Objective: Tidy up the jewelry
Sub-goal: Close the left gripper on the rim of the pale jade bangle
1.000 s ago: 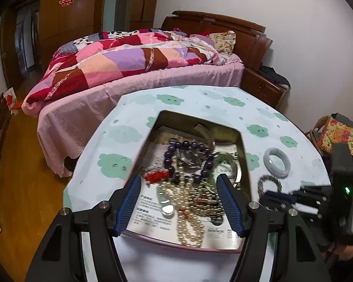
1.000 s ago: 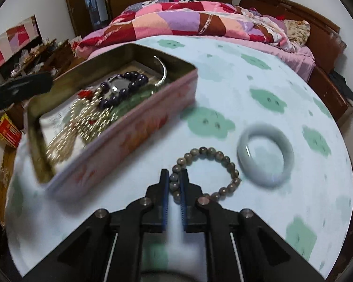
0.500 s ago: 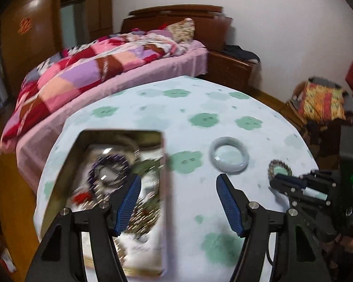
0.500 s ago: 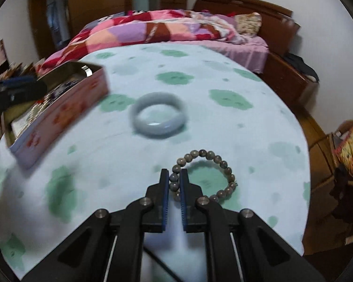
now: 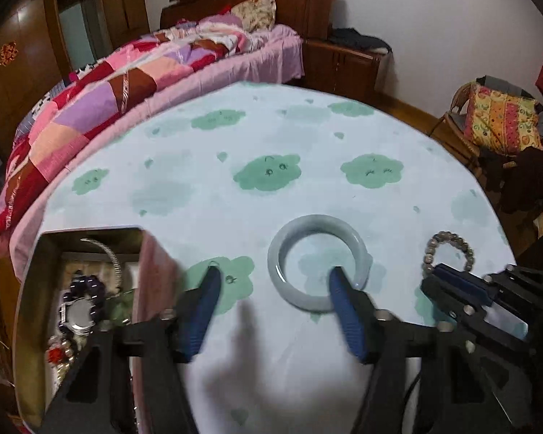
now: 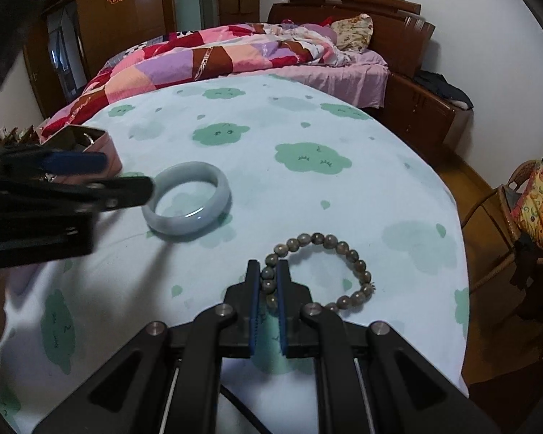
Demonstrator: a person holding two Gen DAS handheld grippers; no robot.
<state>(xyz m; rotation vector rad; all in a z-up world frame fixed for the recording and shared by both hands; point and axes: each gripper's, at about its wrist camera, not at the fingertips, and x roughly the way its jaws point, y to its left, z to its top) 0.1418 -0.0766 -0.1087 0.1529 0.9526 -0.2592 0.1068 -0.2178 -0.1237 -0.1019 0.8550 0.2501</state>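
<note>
A pale jade bangle [image 5: 318, 222] lies flat on the cloud-print tablecloth [image 5: 235, 152]. My left gripper [image 5: 274, 270] is over its near-left rim: one blue fingertip sits inside the ring, the other outside to the left. Its jaws are closing and the pads stand clear of the rim. In the right wrist view the bangle [image 6: 184, 226] shows with the left gripper [image 6: 126, 175] beside it. My right gripper [image 6: 269, 267] is shut on a few beads of a brown bead bracelet [image 6: 344, 249], which rests on the cloth. From the left wrist view, the right gripper [image 5: 452, 278] and bracelet [image 5: 450, 240] are at the right.
A pink-walled open tin [image 5: 152, 264] holding a purple bead bracelet, a watch and pearls stands at the table's left. The tin [image 6: 101, 144] sits behind the left gripper. A bed [image 6: 235, 58] runs along the far table edge. A wicker chair [image 5: 496, 126] is at right.
My left gripper has moved right from over the tin to the jade bangle, and its jaws have narrowed. The right gripper stays shut on the bead bracelet while its view has swung away from the tin.
</note>
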